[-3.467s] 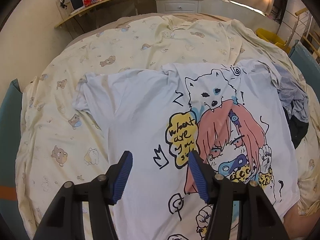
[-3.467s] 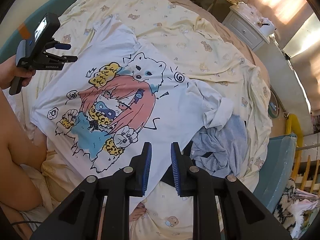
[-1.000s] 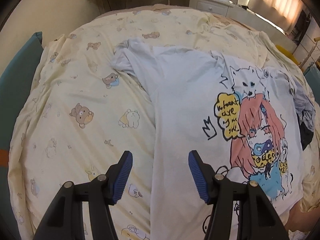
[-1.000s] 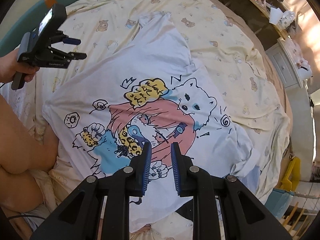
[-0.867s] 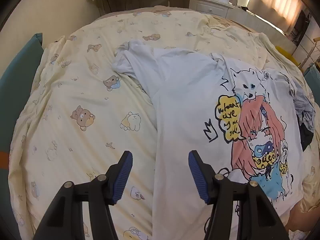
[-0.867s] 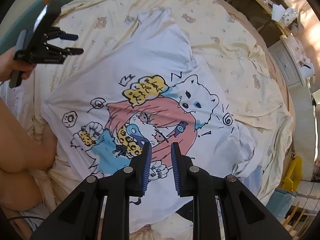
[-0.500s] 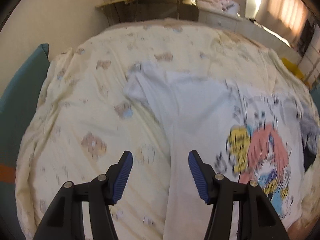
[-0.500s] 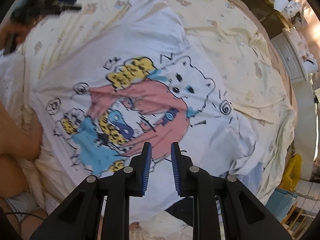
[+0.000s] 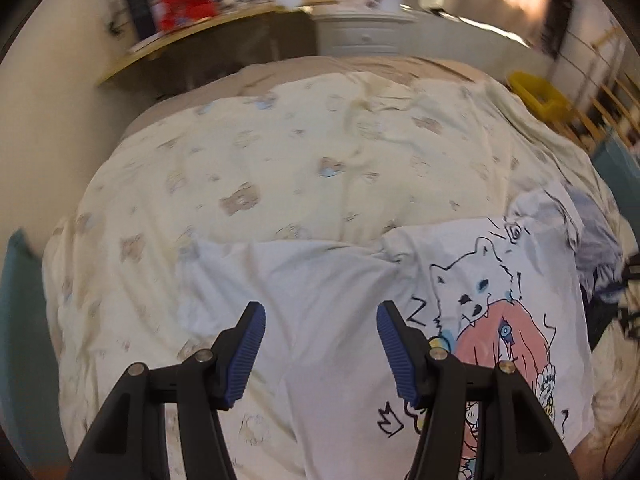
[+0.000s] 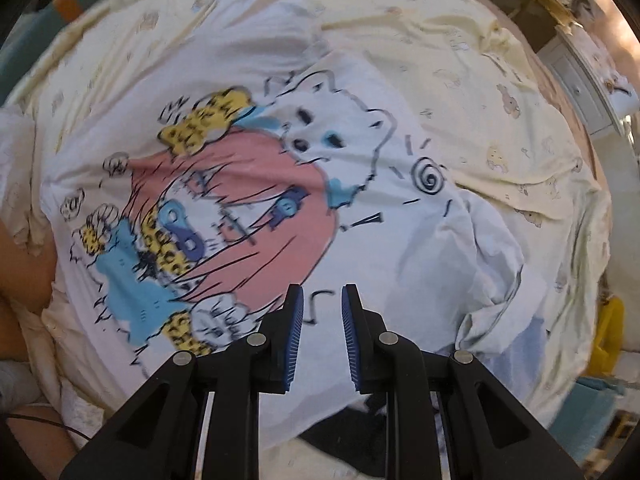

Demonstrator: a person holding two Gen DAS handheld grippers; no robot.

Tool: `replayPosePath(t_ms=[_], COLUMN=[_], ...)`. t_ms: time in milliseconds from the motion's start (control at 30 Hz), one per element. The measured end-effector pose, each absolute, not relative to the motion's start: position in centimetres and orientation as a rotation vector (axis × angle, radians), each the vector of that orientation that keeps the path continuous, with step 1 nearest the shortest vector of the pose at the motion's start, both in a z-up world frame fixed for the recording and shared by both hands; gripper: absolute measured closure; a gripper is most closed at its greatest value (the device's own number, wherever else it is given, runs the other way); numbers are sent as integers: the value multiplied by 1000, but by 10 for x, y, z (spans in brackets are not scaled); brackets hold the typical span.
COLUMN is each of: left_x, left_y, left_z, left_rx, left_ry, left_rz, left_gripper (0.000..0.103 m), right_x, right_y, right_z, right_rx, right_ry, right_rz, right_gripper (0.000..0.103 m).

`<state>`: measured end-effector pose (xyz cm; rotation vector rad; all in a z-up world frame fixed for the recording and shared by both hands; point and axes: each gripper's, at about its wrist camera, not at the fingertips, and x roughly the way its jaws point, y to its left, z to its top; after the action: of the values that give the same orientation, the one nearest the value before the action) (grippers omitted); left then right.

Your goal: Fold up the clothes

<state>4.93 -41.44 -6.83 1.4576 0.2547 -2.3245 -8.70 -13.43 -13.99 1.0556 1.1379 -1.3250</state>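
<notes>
At the bottom of each view, the left gripper [image 9: 320, 344] stands half open and the right gripper [image 10: 322, 336] nearly closed, both empty, above the white T-shirt [image 10: 360, 208] that lies spread and unfolded on the yellow blanket [image 9: 320, 168], so all folding remains.

Empty right claw [image 10: 322, 332], jaws narrowly apart, above printed white T-shirt [image 10: 420, 240] on bear-patterned bedsheet [image 10: 460, 60].

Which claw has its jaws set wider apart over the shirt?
The left claw: a broad gap shows plain white T-shirt fabric. The right claw leaves only a narrow slit.
</notes>
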Motion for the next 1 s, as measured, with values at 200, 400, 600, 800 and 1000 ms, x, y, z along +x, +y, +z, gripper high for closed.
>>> replayPosePath(t_ms=[200, 400, 600, 800, 1000], left_x=[18, -6, -50, -99, -106], left_y=[-395, -403, -397, -379, -350], left_z=[-113, -164, -205, -219, -233], left_rx=[1591, 1670, 1688, 1705, 1818], left_ry=[50, 31, 46, 103, 45], left_rz=[-2428, -2430, -2473, -2551, -2559], left_gripper=[44, 44, 44, 45, 101], right_x=[-152, -212, -246, -241, -202], right_y=[-103, -116, -152, -195, -184], right_z=[-155, -174, -206, -241, -247], right_rx=[1064, 1075, 1107, 1107, 1012], right_ry=[926, 879, 793, 862, 972], right_rz=[-1433, -1496, -1502, -1447, -1361], right_gripper=[80, 71, 6, 34, 98])
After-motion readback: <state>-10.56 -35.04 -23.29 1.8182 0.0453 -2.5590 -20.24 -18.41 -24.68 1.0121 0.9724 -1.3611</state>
